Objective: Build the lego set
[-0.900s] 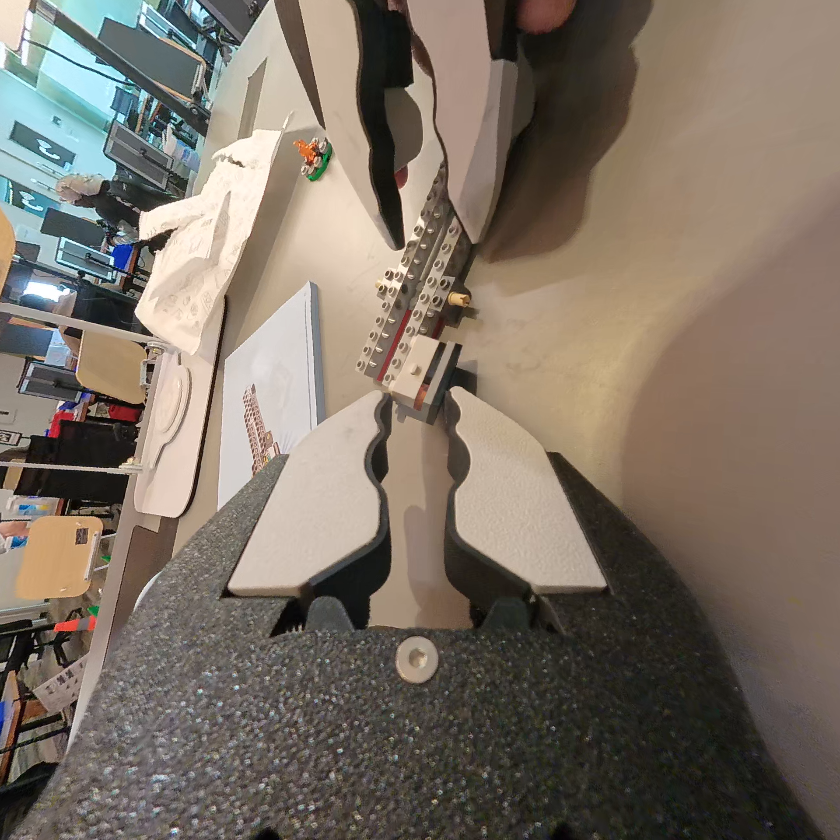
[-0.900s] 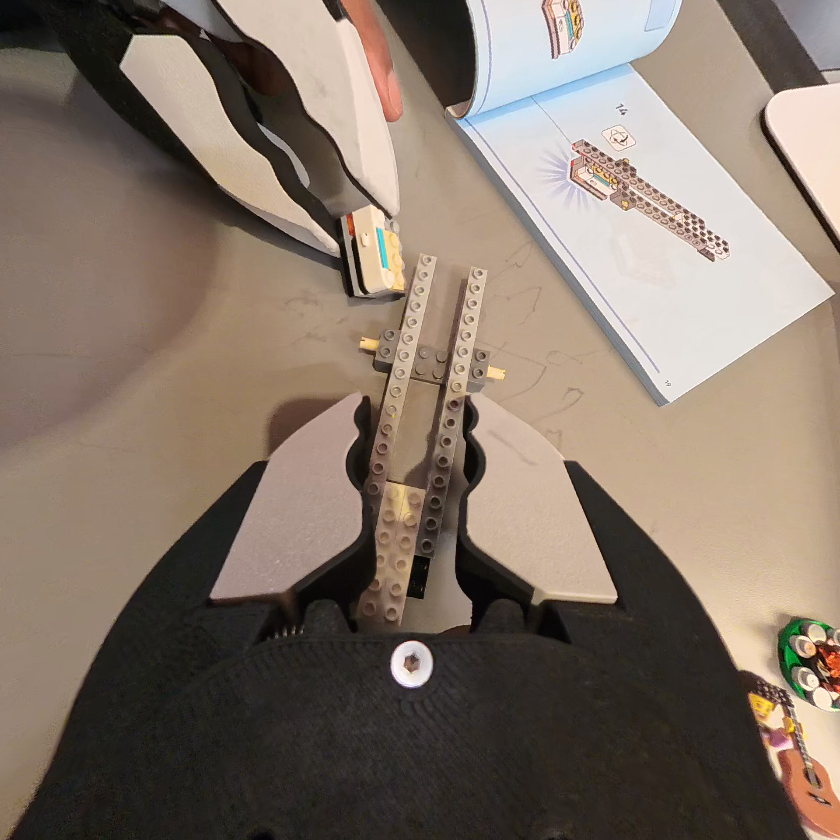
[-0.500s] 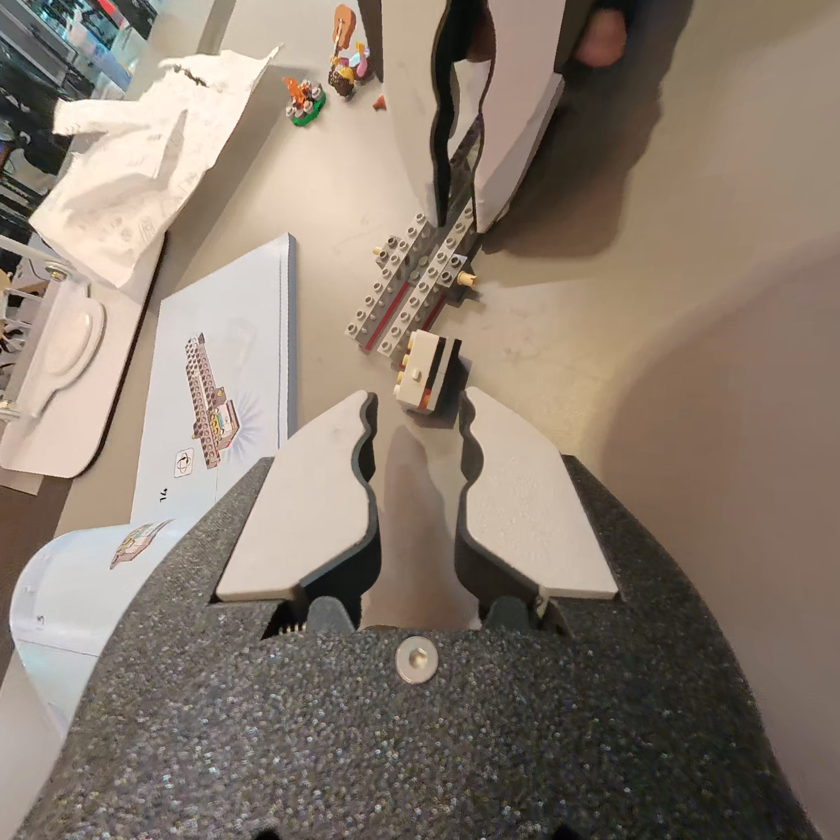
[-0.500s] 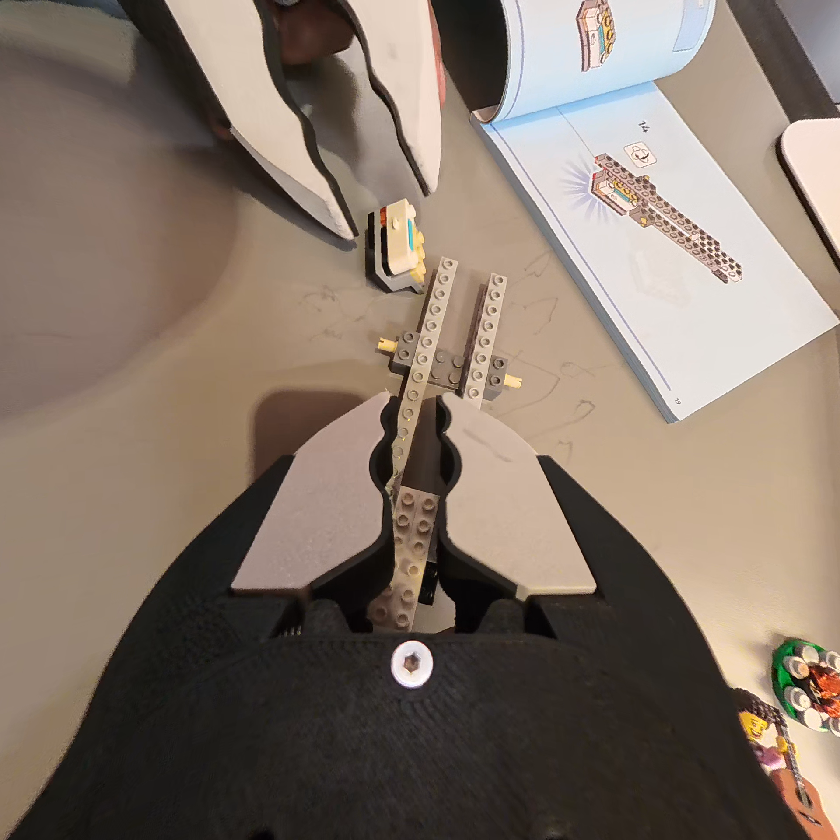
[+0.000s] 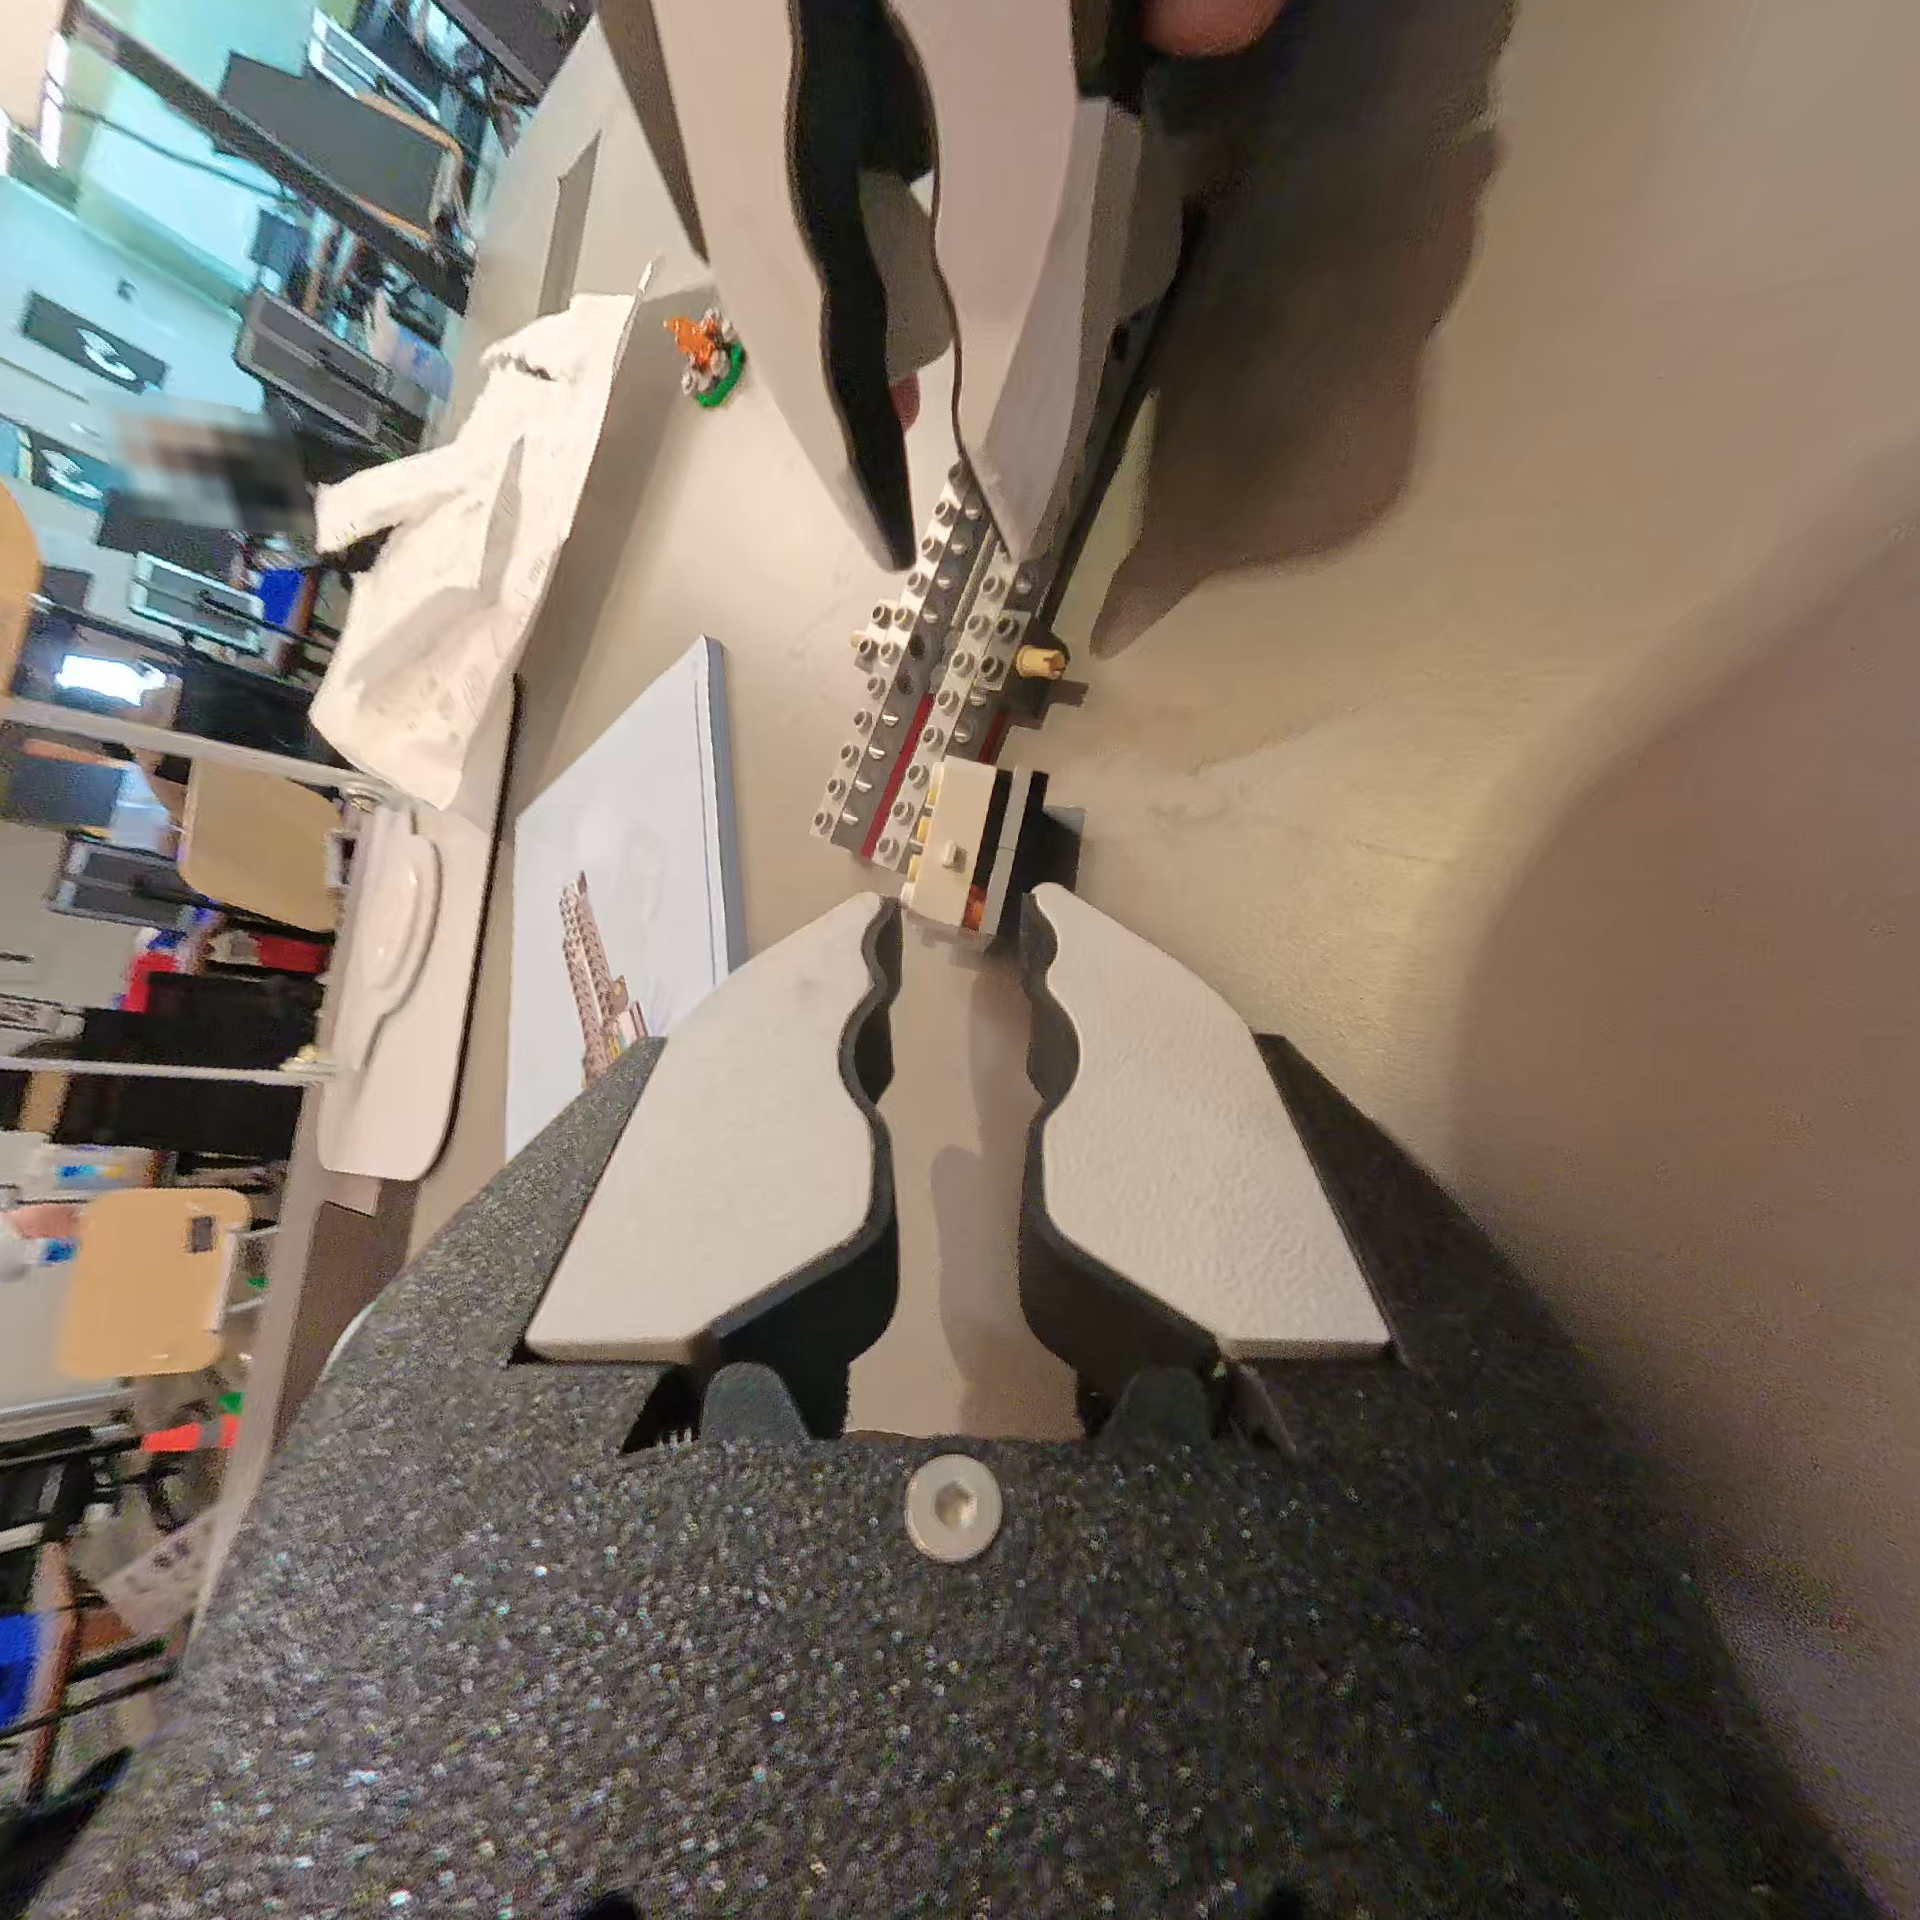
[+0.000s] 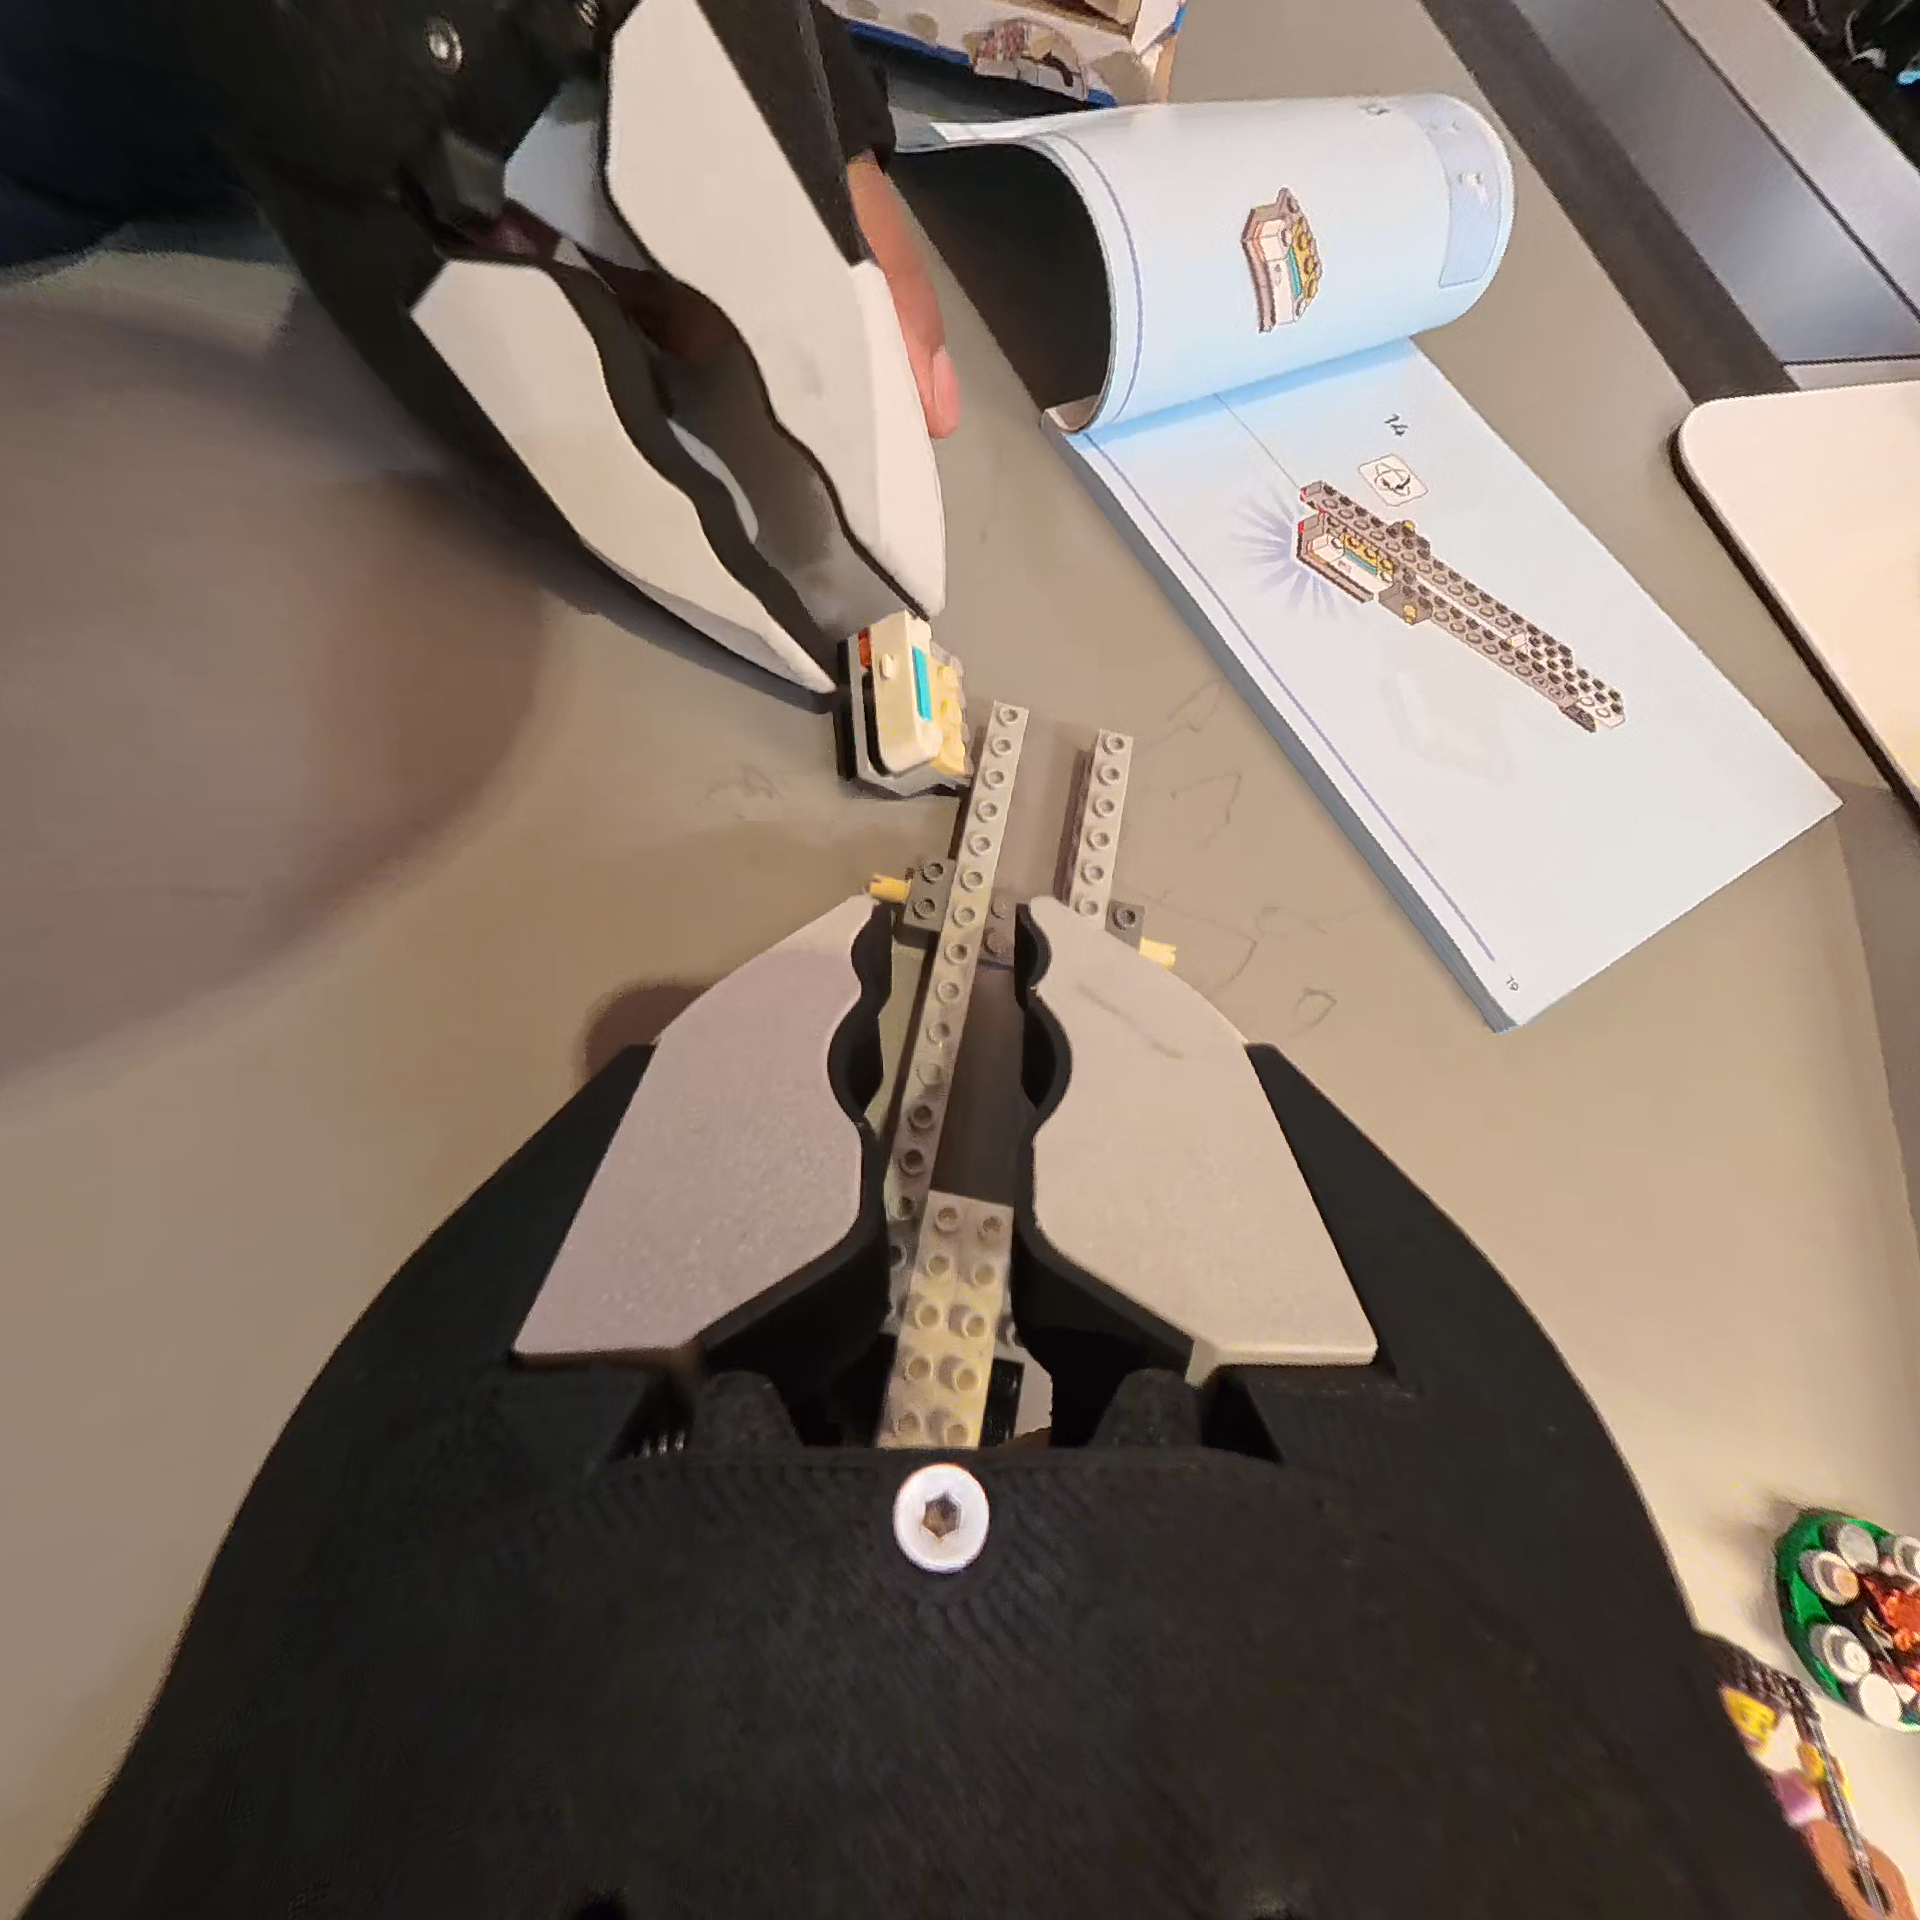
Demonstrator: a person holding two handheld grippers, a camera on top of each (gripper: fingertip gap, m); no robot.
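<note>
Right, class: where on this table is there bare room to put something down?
Widest: the table left of the build and block. A narrow strip between build and booklet. Another patch between booklet and figures. Crowded: the middle, where left tongs and right tongs sit at the bricks.

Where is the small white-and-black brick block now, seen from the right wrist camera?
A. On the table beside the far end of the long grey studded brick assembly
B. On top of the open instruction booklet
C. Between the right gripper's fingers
A: the small white-and-black brick block lies on the table at the far end of the long grey studded brick assembly, away from the open instruction booklet.
</note>
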